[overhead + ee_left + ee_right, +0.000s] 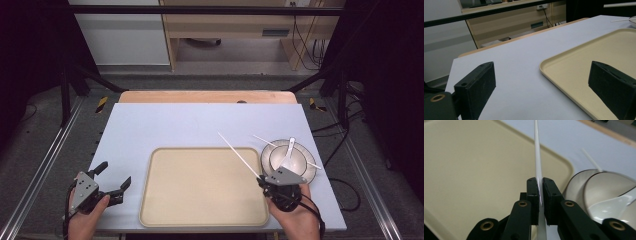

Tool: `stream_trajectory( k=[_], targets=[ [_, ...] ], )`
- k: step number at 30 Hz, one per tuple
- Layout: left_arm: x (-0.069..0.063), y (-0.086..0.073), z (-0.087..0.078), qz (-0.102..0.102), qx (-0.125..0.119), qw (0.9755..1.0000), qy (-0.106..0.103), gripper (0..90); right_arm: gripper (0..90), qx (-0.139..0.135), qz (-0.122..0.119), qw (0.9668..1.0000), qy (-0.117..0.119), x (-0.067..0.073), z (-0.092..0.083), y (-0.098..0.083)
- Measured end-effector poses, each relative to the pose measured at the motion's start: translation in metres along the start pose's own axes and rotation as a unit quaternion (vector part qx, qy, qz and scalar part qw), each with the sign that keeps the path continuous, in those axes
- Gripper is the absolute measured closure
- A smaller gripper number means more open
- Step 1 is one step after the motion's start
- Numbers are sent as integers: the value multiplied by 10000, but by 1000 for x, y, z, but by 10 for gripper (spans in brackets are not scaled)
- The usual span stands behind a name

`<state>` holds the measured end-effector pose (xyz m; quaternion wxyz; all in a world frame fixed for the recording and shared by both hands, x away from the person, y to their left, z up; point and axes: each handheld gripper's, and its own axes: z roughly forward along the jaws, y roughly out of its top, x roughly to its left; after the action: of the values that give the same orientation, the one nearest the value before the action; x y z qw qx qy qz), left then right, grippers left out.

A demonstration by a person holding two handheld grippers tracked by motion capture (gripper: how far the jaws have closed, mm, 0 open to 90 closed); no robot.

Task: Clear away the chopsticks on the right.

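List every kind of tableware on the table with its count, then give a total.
Tray: 1
Chopsticks: 2, one clamped in the right gripper, one lying across the dishes
Plate: 1
Bowl: 1, sitting on the plate
Spoon: 1, in the bowl
Total: 6

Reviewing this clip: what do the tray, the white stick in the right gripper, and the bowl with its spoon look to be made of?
Tray: likely matte beige plastic, with a moulded raised rim and rounded corners. Chopstick clamped in the right gripper: smooth glossy white, probably plastic or melamine; it cannot be told which. Bowl: glazed ceramic or melamine, a glossy white inside with a dark rim line. Spoon: the same glossy white look.
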<state>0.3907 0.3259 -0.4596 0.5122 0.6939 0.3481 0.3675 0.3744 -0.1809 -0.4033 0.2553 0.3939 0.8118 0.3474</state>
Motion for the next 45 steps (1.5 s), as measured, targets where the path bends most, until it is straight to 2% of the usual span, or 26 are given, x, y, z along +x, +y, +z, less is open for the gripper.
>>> stream_trajectory(
  k=[8, 10, 18, 21, 31, 33, 35, 36, 37, 38, 39, 40, 41, 42, 43, 44, 45],
  targets=[
    [-1, 1, 0, 43, -11, 10000, -27, 70, 840, 312, 159, 9994, 58, 27, 18, -20],
    [-1, 1, 1, 39, -9, 10000, -30, 70, 840, 399, 276, 9988, 103, 33, 22, -27],
    [-2, 1, 1, 38, -8, 10000, -57, 70, 839, 504, 315, 9982, 46, 39, 30, -32],
    [-3, 1, 2, 38, 11, 10000, -75, 70, 839, 556, 413, 9976, 37, 40, 33, -32],
    [-4, 1, 3, 37, 23, 9999, -104, 70, 837, 663, 555, 9961, 160, 54, 42, -33],
    [-3, 0, 6, 14, 18, 9999, -113, 70, 826, 653, 654, 9955, 217, 53, 45, -34],
    [-3, 0, 8, -14, 14, 9999, -118, 70, 741, 516, 751, 9956, 213, 52, 44, -34],
    [-3, 0, 8, -14, 14, 9999, -118, 70, 741, 516, 751, 9956, 213, 52, 44, -34],
    [-3, 0, 10, -47, 6, 9999, -133, 70, 676, 334, 736, 9965, 202, 49, 40, -34],
    [-3, 0, 10, -47, 6, 9999, -133, 70, 676, 334, 736, 9965, 202, 49, 40, -34],
    [-3, 0, 11, -53, 2, 9999, -151, 70, 610, 173, 842, 9961, 172, 44, 37, -32],
    [-3, 0, 11, -25, 12, 9998, -175, 70, 610, 173, 842, 9961, 172, 44, 37, -32],
    [-3, 0, 11, 7, 24, 9998, -186, 70, 562, -131, 952, 9952, 167, 36, 30, -28],
    [-4, 0, 11, 10, 16, 9998, -195, 70, 535, -309, 880, 9956, 116, 31, 25, -26],
    [-4, 0, 10, 20, 15, 9998, -191, 70, 535, -309, 880, 9956, 116, 31, 25, -26],
    [-4, 0, 9, 24, 17, 9998, -186, 70, 507, -460, 829, 9955, 33, 25, 19, -22],
    [-4, 2, 6, 41, 10, 9999, -150, 69, 445, -764, 725, 9942, -236, 13, 6, -15]
  ],
)
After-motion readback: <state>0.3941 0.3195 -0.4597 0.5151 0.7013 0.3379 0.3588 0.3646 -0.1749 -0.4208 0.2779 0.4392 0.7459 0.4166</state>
